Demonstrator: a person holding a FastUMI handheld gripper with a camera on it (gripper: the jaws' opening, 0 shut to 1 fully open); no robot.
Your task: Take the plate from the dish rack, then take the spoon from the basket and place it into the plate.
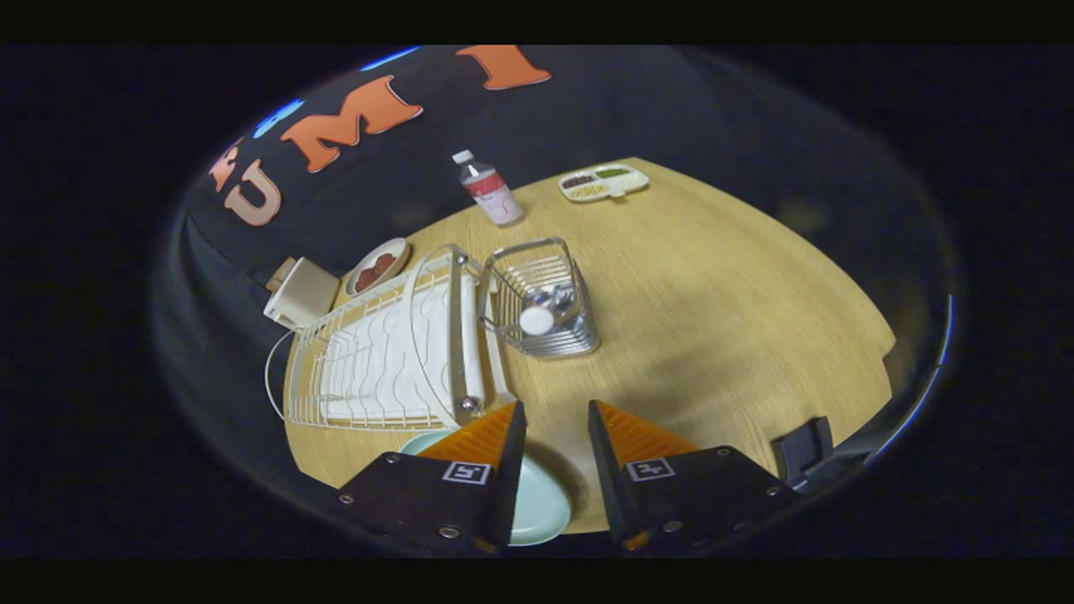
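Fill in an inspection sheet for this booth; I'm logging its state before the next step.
Surface: wooden table, bare ahead of the claw.
Job's things: pale plate on the table under the claw, out of the dish rack; spoon upright in the wire basket beside the rack.
Clutter: bottle, divided snack tray, small dish, white box.
Claw: fingers open, holding nothing.
Cables: thin white wire by the rack.
Surroundings: black cloth wall.

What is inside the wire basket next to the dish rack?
In the wire basket stands a spoon, its round handle end showing on top; the bowl end is hidden below. The claw is open, well short of it.
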